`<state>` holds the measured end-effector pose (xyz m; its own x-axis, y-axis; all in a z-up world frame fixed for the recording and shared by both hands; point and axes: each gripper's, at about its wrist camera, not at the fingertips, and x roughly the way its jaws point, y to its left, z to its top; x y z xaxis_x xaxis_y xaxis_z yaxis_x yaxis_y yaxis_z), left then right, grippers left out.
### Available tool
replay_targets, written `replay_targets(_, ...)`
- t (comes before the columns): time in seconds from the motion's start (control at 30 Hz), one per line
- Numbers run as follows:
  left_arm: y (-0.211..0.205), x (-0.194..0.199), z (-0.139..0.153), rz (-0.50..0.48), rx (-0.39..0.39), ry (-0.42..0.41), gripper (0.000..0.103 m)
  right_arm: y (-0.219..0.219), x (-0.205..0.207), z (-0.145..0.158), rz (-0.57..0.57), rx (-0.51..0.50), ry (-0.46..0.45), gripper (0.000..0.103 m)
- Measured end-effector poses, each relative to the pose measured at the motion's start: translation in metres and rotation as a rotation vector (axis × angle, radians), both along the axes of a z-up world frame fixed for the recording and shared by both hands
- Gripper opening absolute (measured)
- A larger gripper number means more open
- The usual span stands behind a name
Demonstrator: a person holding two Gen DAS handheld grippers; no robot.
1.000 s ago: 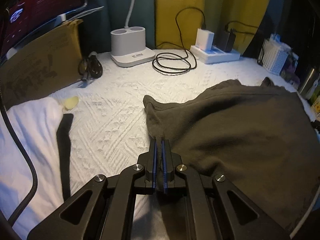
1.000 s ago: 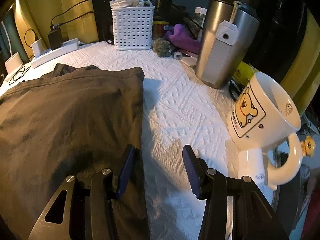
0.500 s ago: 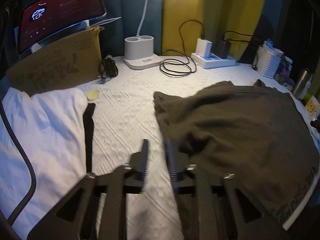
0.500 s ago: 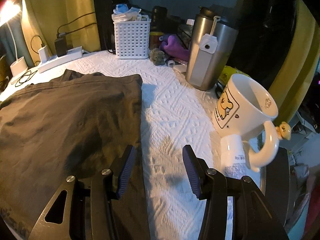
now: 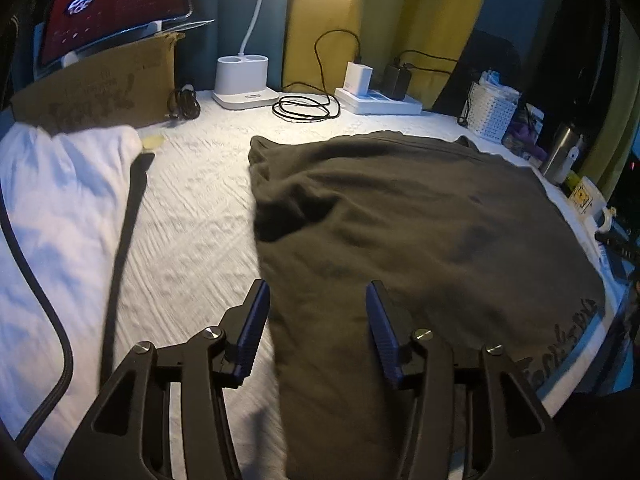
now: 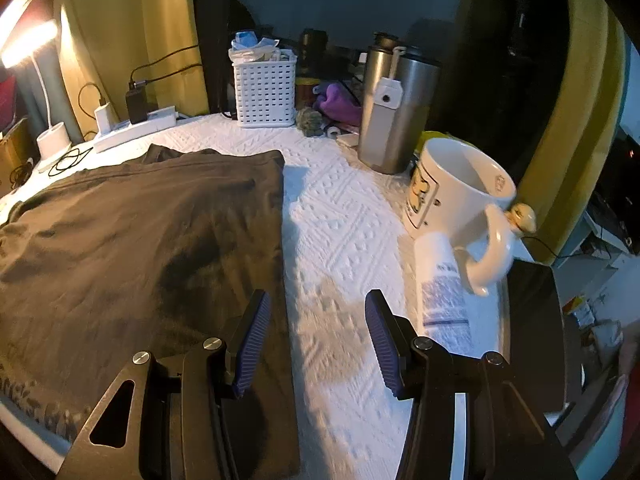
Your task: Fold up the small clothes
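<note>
A: Where is your dark garment (image 5: 420, 216) lying?

B: It's spread flat on the white textured surface (image 5: 192, 216), filling the middle and right of the left wrist view. Its left edge runs from the far side down toward you, bunched into a fold at the far left corner. In the right wrist view its straight right edge (image 6: 280, 240) runs from far to near, with bare cloth cover to its right.

A: And your left tongs (image 5: 316, 328)?

B: Their jaws are opening over the near left edge of the garment. Fabric shows below the gap, but the pads aren't pressing on it, so you hold nothing there.

A: Your right tongs (image 6: 318, 336)?

B: Apart as well, straddling the garment's right edge. The left pad sits over the fabric, the right over bare surface, and nothing is clamped.

A: What lies around the garment?

B: To your left, a white cloth (image 5: 60, 208) with a black strap (image 5: 128, 236) along its edge. Far off, a lamp base (image 5: 244, 80), a coiled cable (image 5: 304, 108) and a power strip (image 5: 380, 100). To the right, a white basket (image 6: 266, 92), a steel tumbler (image 6: 396, 108) and a tilted mug (image 6: 456, 196).
</note>
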<state>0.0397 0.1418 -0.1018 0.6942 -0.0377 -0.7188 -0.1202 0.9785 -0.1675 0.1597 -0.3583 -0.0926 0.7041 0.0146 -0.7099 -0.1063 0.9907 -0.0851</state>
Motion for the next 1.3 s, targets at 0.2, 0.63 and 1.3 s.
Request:
replay_targets(0.2,-0.018,-0.011,0.002,-0.015,-0.059,-0.028,0.05,-0.015,-0.024,-0.006,-0.01,0.044,0.0,0.052)
replay_targets(0.63,-0.039,-0.035,-0.004,-0.065,0.053,0.054,0.07,-0.014,-0.053,-0.035,0.03,0.138,0.047,0.052)
replay_targets(1.3,-0.034,-0.059,-0.023,-0.081,0.054,0.146,0.07,0.008,-0.074,-0.045,0.061,0.208,0.028,0.051)
